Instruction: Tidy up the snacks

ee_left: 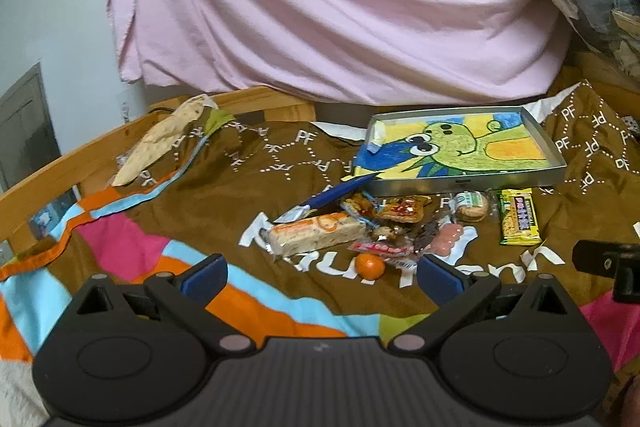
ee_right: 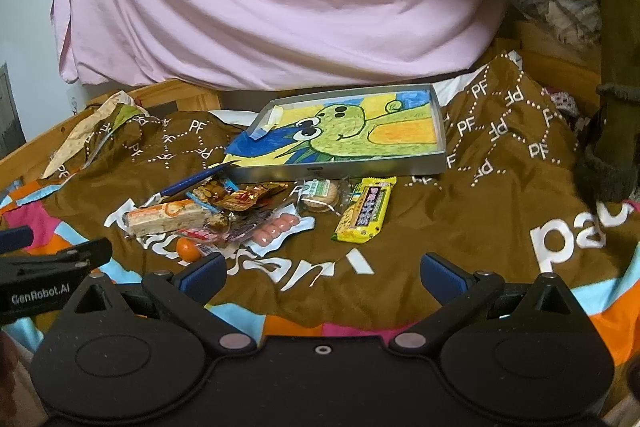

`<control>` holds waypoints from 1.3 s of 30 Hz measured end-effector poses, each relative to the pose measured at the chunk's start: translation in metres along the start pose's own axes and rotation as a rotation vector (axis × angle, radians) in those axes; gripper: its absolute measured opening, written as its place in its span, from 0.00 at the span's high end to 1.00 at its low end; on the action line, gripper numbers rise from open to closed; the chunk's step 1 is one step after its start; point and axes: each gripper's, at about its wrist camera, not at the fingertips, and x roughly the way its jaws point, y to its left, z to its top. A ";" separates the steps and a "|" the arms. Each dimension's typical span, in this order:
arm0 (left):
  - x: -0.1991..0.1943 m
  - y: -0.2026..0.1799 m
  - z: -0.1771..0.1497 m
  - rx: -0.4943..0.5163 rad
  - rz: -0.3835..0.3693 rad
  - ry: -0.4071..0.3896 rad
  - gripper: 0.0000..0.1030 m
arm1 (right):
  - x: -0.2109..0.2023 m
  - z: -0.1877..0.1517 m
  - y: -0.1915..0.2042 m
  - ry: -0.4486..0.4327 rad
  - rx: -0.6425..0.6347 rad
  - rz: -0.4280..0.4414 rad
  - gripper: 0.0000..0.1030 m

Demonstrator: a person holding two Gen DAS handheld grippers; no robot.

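Metal tray (ee_right: 436, 163) with the dinosaur drawing holds no snacks yet; I'd call the task unstarted. Everything's piled on the brown cloth (ee_right: 460, 227) just in front of it: long wafer bar (ee_right: 168, 219), yellow packet (ee_right: 364, 211), round biscuit pack (ee_right: 322, 195), pink candies (ee_right: 276, 227), small orange (ee_right: 188, 249). Left tongs (ee_left: 322, 277) and right tongs (ee_right: 322, 277) both gape wide, gripping nothing, short of the pile.

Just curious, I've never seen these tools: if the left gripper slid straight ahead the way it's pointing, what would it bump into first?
Probably the small orange fruit, lying just ahead between the open jaws of the left gripper, with the snack pile right behind. Depth is hard to judge.
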 end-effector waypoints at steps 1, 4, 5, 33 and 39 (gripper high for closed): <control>0.003 0.000 0.003 0.004 -0.010 0.006 0.00 | 0.001 0.001 0.001 -0.002 -0.009 -0.003 0.00; 0.013 -0.003 0.011 0.031 -0.029 0.020 0.00 | 0.006 0.006 0.002 -0.003 -0.030 -0.012 0.00; 0.017 -0.005 0.013 0.038 -0.034 0.024 0.00 | 0.008 0.008 0.002 -0.001 -0.036 -0.015 0.00; 0.105 -0.018 0.031 0.094 -0.083 0.153 0.00 | 0.076 0.038 0.010 0.025 -0.273 -0.030 0.01; 0.116 -0.023 0.032 0.105 -0.098 0.160 0.00 | 0.092 0.044 0.005 0.047 -0.279 -0.009 0.01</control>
